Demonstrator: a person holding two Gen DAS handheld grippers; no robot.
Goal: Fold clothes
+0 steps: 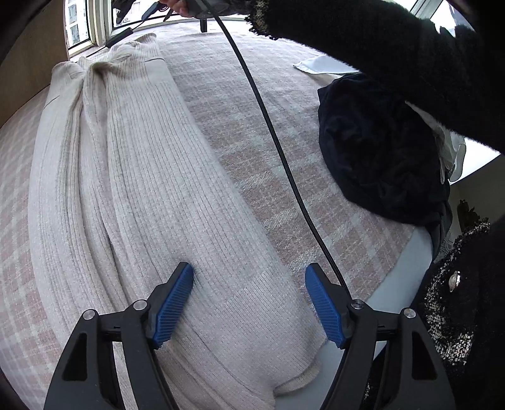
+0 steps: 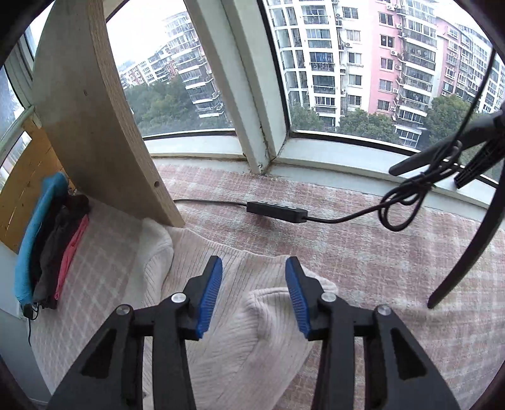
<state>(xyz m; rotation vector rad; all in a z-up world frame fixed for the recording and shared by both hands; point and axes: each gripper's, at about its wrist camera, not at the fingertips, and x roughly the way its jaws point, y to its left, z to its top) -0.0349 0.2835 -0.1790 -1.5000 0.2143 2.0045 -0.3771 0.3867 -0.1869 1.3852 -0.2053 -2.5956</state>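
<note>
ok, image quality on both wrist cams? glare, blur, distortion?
Left wrist: sharp, even daylight on the sweater, window blown out, dark garment crushed to black. Right wrist: sharp, sky overexposed, strong fisheye bends the window frame.

Cream ribbed knit on the bed

The cream ribbed sweater (image 1: 151,189) lies flat, folded into a long narrow strip running near to far on the pink checked blanket (image 1: 240,132); a crumpled dark garment (image 1: 375,151) lies right of it.

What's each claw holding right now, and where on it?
Nothing. Left claw is open over the cream knit garment's hem end; right claw is open over its far end.
</note>
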